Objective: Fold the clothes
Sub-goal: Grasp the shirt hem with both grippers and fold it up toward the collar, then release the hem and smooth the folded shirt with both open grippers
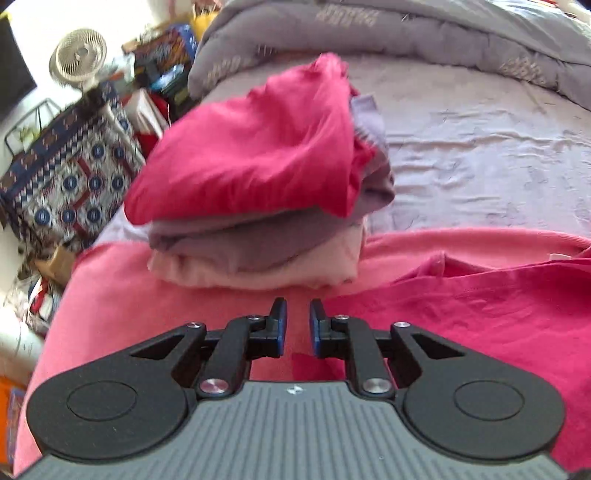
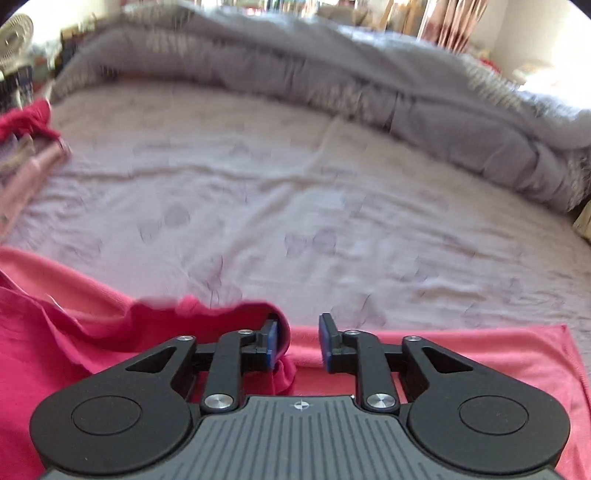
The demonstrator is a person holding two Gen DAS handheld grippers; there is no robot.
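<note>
Left wrist view first: the left gripper [image 1: 297, 325] hangs over pink cloth with its blue-padded fingers [image 1: 280, 325] a narrow gap apart, nothing between them. Under it lies a light pink towel [image 1: 110, 295], spread flat over the near part of the bed. On top of that towel, off to the right, sits a crimson shirt [image 1: 498, 314], laid out with some creases. Just ahead of the fingertips stands a stack of folded clothes [image 1: 258, 206]: pale pink at the bottom, mauve-grey in the middle, crimson on top, its upper layer a bit rumpled. Beyond is the lilac bedsheet [image 1: 480, 147] and a rolled grey duvet [image 1: 406, 33]. Left of the bed, a small white fan [image 1: 78, 55] stands on a patterned cloth [image 1: 74, 173].

Over to the right wrist view, which is blurred: the right gripper [image 2: 298, 341] has its fingers clearly spread. A fold of the crimson shirt [image 2: 55, 332] curls against the left pad [image 2: 271, 343], but the right pad stands clear, so nothing is pinched. The towel [image 2: 517, 350] shows beneath, the sheet [image 2: 295, 184] ahead, the duvet [image 2: 443, 122] at the far side.
</note>
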